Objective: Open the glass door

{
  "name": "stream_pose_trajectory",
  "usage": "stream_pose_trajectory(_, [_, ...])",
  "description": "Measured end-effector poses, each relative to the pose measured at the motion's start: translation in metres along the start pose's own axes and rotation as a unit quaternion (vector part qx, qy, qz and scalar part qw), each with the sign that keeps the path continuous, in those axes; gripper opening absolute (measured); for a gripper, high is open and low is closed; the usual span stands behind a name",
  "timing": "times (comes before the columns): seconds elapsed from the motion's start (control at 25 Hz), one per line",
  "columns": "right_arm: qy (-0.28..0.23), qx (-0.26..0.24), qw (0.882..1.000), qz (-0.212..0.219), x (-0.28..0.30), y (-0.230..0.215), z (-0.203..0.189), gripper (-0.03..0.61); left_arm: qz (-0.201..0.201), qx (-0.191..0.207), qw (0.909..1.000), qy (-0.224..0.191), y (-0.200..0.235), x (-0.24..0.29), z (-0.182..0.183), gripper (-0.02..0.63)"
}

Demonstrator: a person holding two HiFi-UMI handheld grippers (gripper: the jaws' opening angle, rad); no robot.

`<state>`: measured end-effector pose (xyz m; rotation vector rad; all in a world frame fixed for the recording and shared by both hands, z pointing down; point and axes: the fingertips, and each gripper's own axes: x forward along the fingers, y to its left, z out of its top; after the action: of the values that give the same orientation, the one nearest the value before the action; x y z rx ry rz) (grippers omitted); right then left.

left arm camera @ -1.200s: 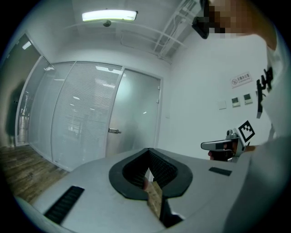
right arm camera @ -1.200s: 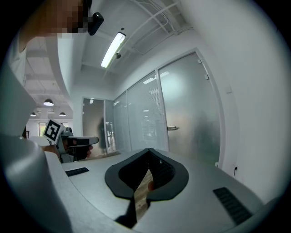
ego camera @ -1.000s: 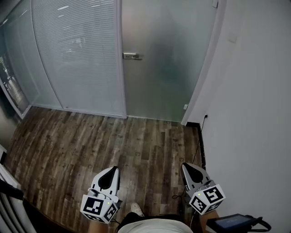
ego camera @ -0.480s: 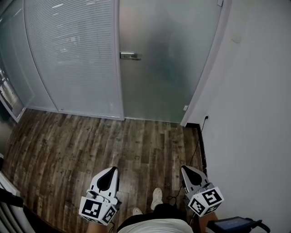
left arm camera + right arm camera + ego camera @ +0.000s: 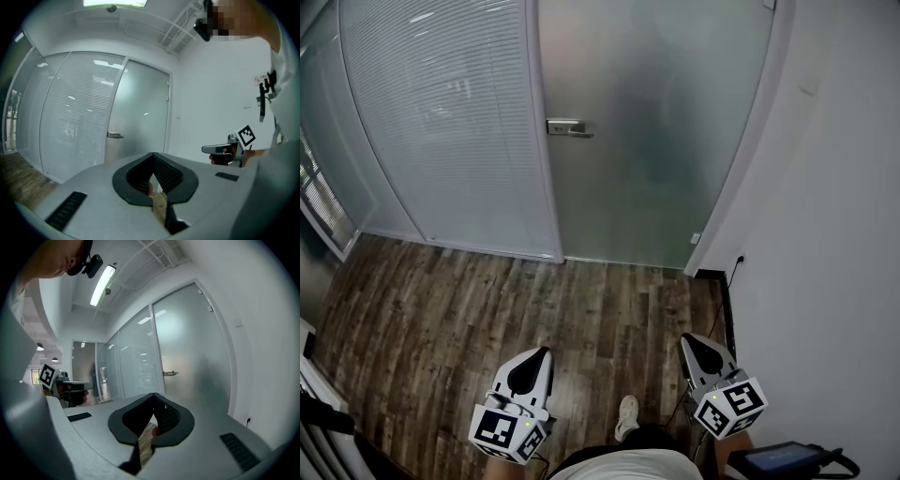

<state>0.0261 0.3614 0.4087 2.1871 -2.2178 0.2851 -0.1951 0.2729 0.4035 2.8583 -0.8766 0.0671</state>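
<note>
The floor (image 5: 441, 300) is made of dark wood planks; a plain white wall (image 5: 834, 234) runs along the right side; at the far end stands a curved glass wall with thin blinds (image 5: 441, 122). Right next to that wall, on its right, is the glass door (image 5: 647, 141); the glass is foggy and grey; the door sits flat in its frame. A small metal handle (image 5: 567, 127) sticks out on the door's left edge, just beside the blinds; it lies level.

The left gripper (image 5: 539, 352) is low in the head view, over the floor; its jaws are together, tip to tip, with nothing between them; it points level at the door. The right gripper (image 5: 690, 340) is low on the right, near the white wall; its jaws are together too, and they hold nothing. Both grippers are well apart from the door and from the handle; neither one touches anything.

Each gripper has a cube with black and white squares at its back end. A white shoe (image 5: 626, 414) shows between the two grippers, on the planks; a thin dark cable (image 5: 727, 300) runs along the foot of the white wall; a dark flat thing (image 5: 787, 457) sits at the bottom right corner.
</note>
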Motion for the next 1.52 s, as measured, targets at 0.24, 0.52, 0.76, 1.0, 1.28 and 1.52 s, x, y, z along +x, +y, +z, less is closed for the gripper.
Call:
stream_pose_trajectory(0.24, [-0.001,0.007,1.000,0.024,0.052,-0.046,0.013,0.002,0.018,0.006,0.9998,0.003,0.008,0.063,0.012,-0.002])
stream_pose_trajectory(0.52, [-0.002,0.013,0.999,0.047,0.093,-0.096,0.028,0.002,0.033,0.006,0.9994,0.010,0.005,0.125,0.021,-0.002])
stream_pose_trajectory(0.76, [-0.004,0.025,0.998,0.051,0.113,-0.123,0.029,0.002,0.037,0.013,0.9991,0.014,0.008,0.160,0.025,-0.002])
stream_pose_trajectory(1.0, [-0.003,0.020,0.999,0.044,0.142,-0.143,0.029,0.002,0.031,0.008,0.9993,0.018,0.024,0.194,0.022,-0.002])
stream_pose_trajectory(1.28, [-0.001,0.013,1.000,0.026,0.187,-0.165,0.036,0.002,0.015,0.004,0.9998,0.015,0.057,0.242,0.025,-0.002])
stream_pose_trajectory(1.52, [-0.002,0.009,0.999,0.039,0.257,-0.155,0.046,0.002,0.018,0.002,0.9997,0.019,0.117,0.279,0.032,-0.002])
